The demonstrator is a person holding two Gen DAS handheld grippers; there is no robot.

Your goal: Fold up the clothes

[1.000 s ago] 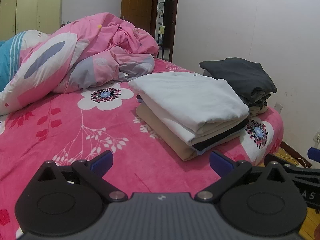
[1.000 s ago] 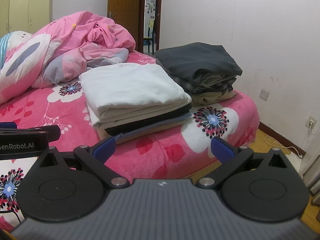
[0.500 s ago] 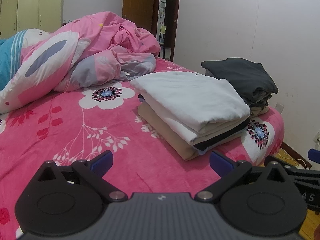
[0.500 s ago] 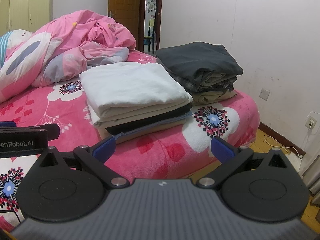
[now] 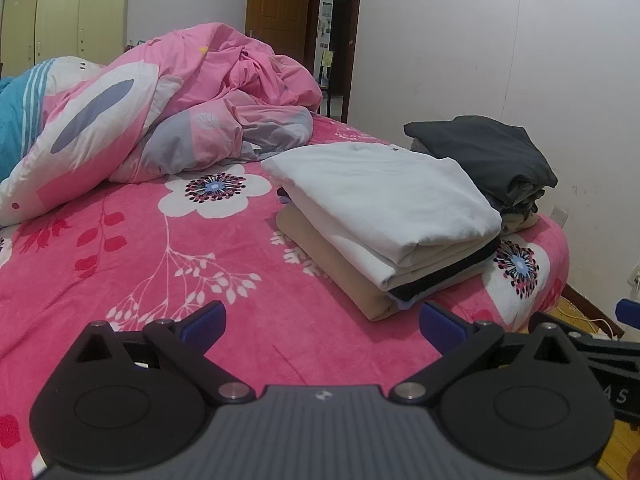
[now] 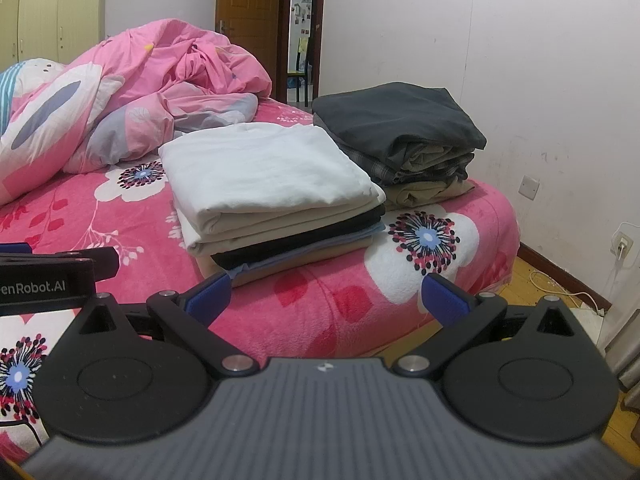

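Note:
Two stacks of folded clothes rest on the pink flowered bed [image 5: 168, 280]. The nearer stack [image 5: 384, 216] has a white garment on top, with cream, black, pale blue and tan layers under it; the right wrist view shows this stack [image 6: 272, 184] too. Behind it sits a second stack [image 5: 488, 156] topped by a dark grey garment [image 6: 396, 120]. My left gripper [image 5: 322, 322] is open above the bed, short of the nearer stack, holding nothing. My right gripper [image 6: 326, 296] is open near the bed's corner, also empty. The left gripper's body [image 6: 48, 276] shows at the left edge.
A crumpled pink duvet [image 5: 168, 108] is heaped at the back left of the bed. A white wall [image 6: 520, 60] runs along the right, with sockets and a cable on the wooden floor [image 6: 552, 280]. An open doorway [image 5: 336, 36] and pale wardrobes [image 5: 60, 20] stand behind.
Both views have shifted only slightly; the stacks sit a touch higher and to the right. Both grippers stay open and empty, and the clothes have not moved.

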